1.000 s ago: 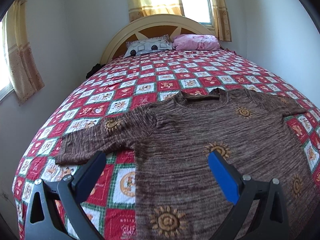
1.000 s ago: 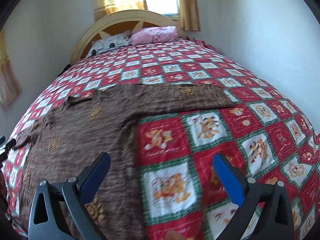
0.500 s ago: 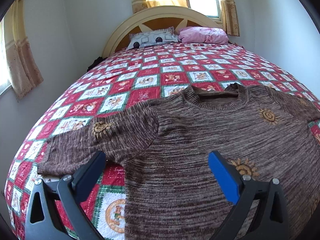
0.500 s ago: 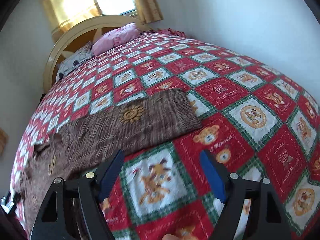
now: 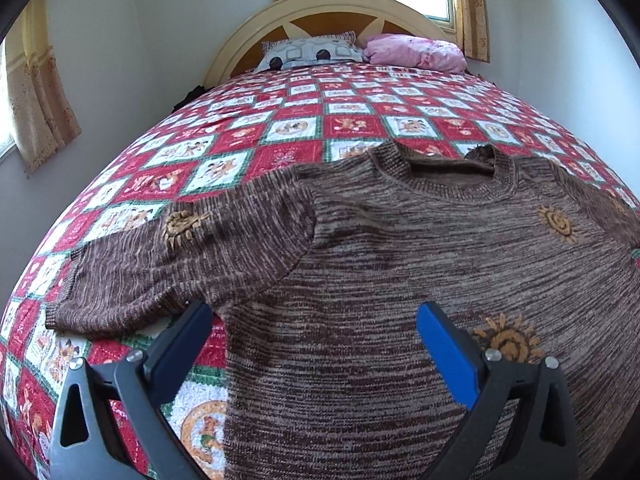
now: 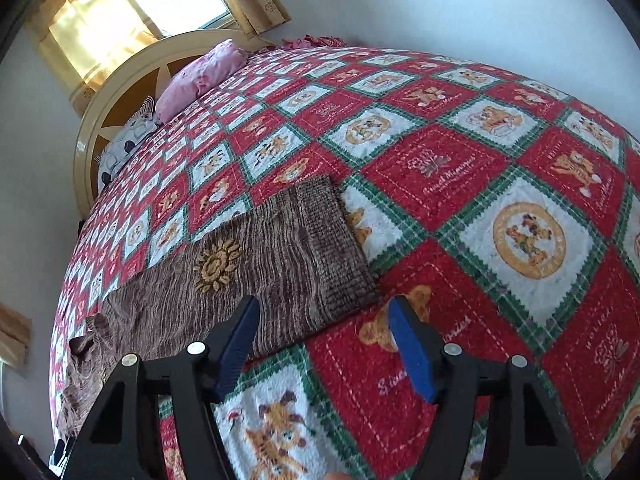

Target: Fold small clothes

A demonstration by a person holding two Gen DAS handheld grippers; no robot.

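A brown knit sweater (image 5: pixel 400 280) with sun motifs lies spread flat, front up, on the red-and-white patchwork bedspread (image 5: pixel 304 128), its neckline toward the headboard (image 5: pixel 344 12). The left gripper (image 5: pixel 314 330) hangs above the sweater's armpit with its jaws wide and nothing between them. The right gripper (image 6: pixel 320 344) hangs just short of the sweater's other sleeve cuff (image 6: pixel 336 240); its jaws have just been closing and stand half apart, with nothing held (the cuff corner lies just beyond the tips). Since a second ago the right view has swung off the sweater's body out to this sleeve end. Only the left view shows the neckline and torso; only the right view shows this cuff.
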